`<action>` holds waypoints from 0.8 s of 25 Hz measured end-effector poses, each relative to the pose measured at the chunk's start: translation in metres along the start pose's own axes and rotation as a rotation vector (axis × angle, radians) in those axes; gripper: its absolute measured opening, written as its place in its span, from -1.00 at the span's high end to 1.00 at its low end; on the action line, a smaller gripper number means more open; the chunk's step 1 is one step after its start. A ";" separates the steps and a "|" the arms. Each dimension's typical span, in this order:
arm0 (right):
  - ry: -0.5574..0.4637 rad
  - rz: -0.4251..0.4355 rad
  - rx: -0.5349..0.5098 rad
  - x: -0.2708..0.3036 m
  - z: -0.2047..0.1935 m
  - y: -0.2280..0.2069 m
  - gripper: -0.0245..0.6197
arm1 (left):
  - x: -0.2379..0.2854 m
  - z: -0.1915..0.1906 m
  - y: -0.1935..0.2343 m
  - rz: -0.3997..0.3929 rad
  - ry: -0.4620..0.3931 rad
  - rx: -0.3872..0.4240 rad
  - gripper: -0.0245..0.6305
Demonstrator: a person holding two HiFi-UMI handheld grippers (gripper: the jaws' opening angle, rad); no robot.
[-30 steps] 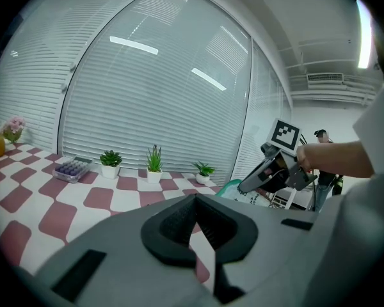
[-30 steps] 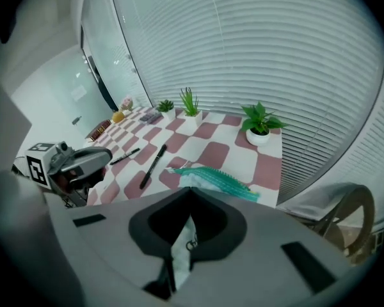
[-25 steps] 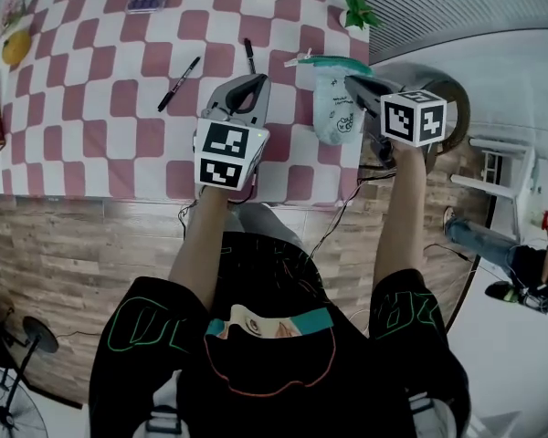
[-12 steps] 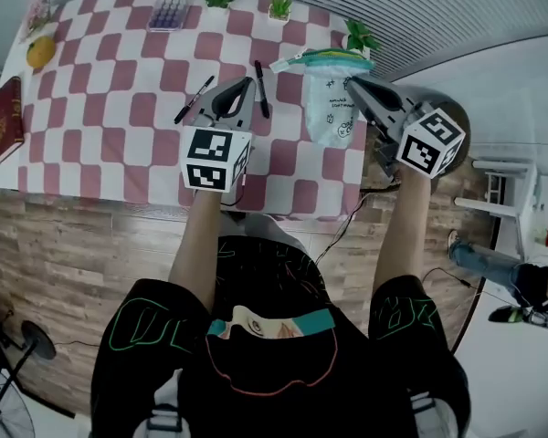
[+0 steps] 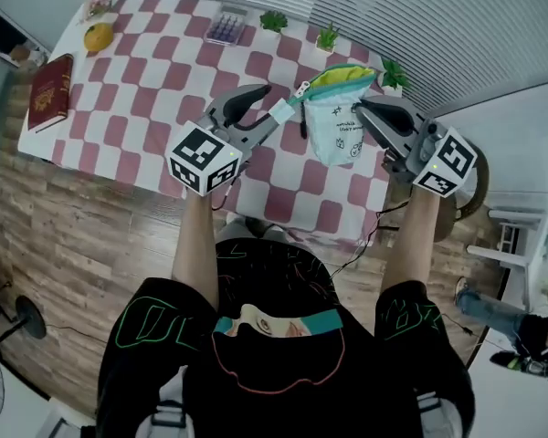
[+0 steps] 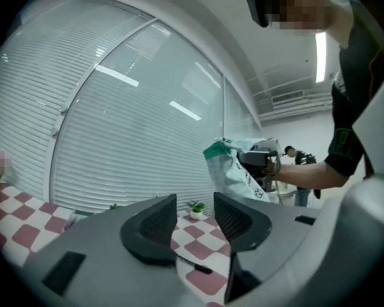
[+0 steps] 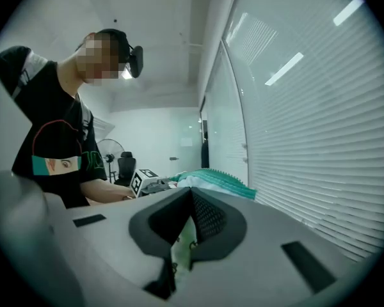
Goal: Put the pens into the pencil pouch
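Teal-rimmed fabric is all our right claw (image 7: 191,202) has, pads squeezed tight on the pencil pouch (image 5: 336,121), dangling at one o'clock over the checkered table (image 5: 164,80). Our left claw (image 6: 195,213) is opening, nothing inside; a pen (image 6: 193,265) lies at its six o'clock. It's a one-sided pinch, so we reckon the mouth could flop shut or slip.

Head camera: we look from above the person (image 5: 274,372) steeply down on the checkered table (image 5: 146,80), left gripper (image 5: 267,106), right gripper (image 5: 361,108) and pencil pouch (image 5: 338,121). Left gripper camera: we face level along its opening jaws, nothing between them, toward the window blinds (image 6: 115,139). Right gripper camera: we sit close behind the pencil pouch, facing the person. All three views share the pencil pouch.
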State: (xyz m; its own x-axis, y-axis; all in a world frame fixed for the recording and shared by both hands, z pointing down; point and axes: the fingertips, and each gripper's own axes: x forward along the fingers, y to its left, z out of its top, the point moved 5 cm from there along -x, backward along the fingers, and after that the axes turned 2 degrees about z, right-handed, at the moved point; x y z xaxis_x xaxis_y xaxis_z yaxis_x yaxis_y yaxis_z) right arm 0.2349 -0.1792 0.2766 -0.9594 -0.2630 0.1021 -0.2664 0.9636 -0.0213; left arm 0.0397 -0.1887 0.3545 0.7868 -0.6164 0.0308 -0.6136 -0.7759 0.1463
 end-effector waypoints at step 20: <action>-0.123 0.525 -0.065 0.051 0.024 0.067 0.91 | -0.041 0.064 -0.063 -0.540 -0.151 0.009 0.23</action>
State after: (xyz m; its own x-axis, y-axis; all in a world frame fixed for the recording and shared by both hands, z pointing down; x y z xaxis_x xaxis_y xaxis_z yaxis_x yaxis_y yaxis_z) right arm 0.1658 -0.1291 0.2563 -0.9667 0.2548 -0.0230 0.2543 0.9668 0.0236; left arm 0.0416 -0.1234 0.2810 0.9716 -0.1430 -0.1886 -0.1271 -0.9874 0.0938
